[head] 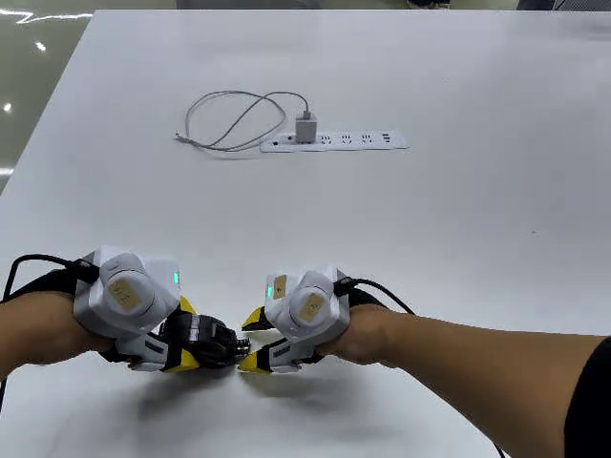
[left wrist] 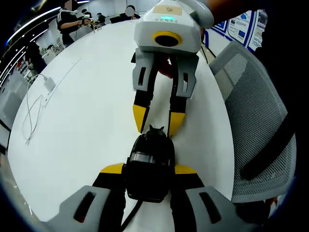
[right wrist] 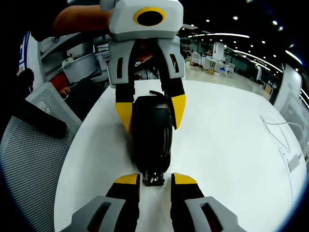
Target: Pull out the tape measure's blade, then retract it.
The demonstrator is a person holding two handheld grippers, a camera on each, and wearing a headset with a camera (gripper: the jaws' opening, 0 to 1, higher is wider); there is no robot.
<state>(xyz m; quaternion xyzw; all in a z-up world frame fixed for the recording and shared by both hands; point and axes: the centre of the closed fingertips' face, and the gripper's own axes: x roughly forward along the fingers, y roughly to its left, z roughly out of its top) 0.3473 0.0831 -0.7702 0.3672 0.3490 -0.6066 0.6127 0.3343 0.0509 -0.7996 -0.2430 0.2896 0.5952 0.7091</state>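
Left gripper is clamped on the black tape measure, down by the table's near edge. Right gripper straddles the blade's hook tab, can't tell if it's pinching yet. The case looks hard and slick, so I'd grab that thin, stiff tab squarely.

From the head we look forward and down across the white tabletop. The cameras on the left tool and right tool sit low, close, facing each other; all three views share the tape measure.
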